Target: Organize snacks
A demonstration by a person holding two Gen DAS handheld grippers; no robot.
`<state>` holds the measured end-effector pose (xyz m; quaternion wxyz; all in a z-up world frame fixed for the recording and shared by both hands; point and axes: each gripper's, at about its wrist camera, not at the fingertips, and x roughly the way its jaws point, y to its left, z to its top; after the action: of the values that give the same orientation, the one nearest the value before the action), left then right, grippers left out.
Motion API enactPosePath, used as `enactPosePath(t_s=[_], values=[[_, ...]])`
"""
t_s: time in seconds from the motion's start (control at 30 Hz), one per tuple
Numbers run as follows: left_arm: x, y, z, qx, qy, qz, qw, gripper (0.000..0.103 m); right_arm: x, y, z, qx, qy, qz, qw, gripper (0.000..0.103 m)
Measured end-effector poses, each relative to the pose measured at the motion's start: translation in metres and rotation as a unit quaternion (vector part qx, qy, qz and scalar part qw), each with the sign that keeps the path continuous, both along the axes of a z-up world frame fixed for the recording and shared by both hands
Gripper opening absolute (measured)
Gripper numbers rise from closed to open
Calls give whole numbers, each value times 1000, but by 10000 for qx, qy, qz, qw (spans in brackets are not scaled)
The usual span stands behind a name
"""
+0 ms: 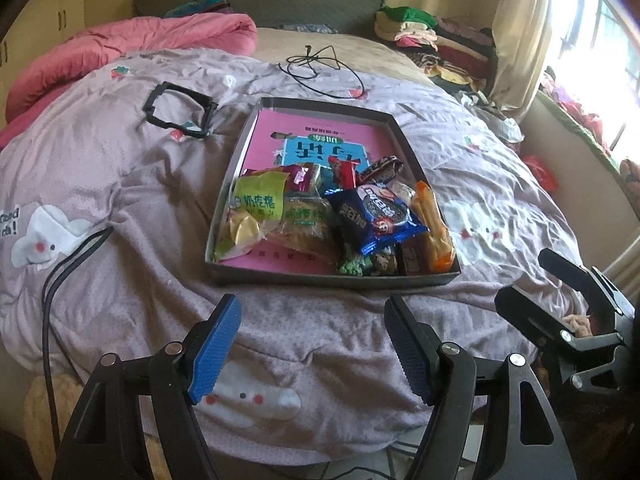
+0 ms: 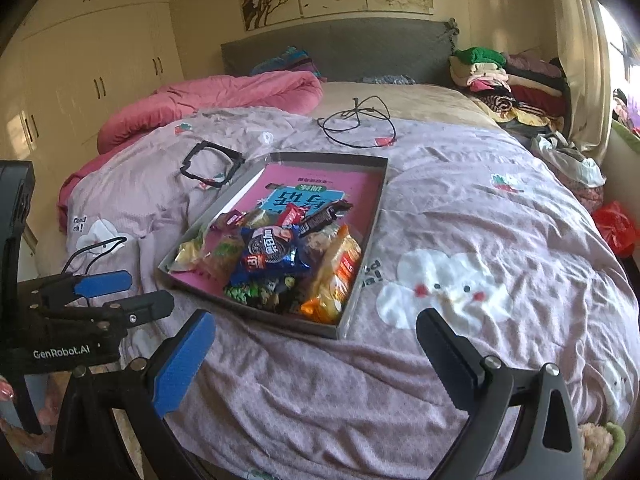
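A shallow grey box tray (image 1: 234,172) (image 2: 372,224) with a pink lining lies on the bed. Its near end holds a heap of snack packets: a green bag (image 1: 258,200), a blue cookie pack (image 1: 378,214) (image 2: 272,254), an orange packet (image 1: 434,228) (image 2: 338,276) and several small sweets. My left gripper (image 1: 314,346) hovers open over the quilt just short of the tray's near edge, nothing between its blue pads. My right gripper (image 2: 316,356) is open too, empty, in front of the tray's near right corner. Each gripper shows in the other's view, the right gripper (image 1: 556,292) and the left gripper (image 2: 128,294).
A lilac quilt (image 1: 120,184) (image 2: 480,208) covers the bed. A black plastic frame (image 1: 178,110) (image 2: 210,164) and a coiled black cable (image 1: 324,68) (image 2: 360,124) lie beyond the tray. A pink duvet (image 1: 120,48) is at the back left, folded clothes (image 2: 504,80) at the back right.
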<state>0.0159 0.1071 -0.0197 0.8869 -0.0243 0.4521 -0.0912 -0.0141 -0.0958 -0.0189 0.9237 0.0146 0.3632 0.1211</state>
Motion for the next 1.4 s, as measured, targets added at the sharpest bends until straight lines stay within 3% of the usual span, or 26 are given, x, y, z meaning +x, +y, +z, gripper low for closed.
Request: enactPosePath(t_s=[0.43,0.8,1.4], values=[[-10,-2,-1,5,44,-26,10000,75,-9,3,-3,60,214,39,9997,102],[-9,-4,-1,191,7,-6,9998,76,-6,2,-2,68,200,-31,9998,102],[-9,-2,-1,165,27,-6,9999,75,-6,4,-4,-3,171,-16,9999,102]])
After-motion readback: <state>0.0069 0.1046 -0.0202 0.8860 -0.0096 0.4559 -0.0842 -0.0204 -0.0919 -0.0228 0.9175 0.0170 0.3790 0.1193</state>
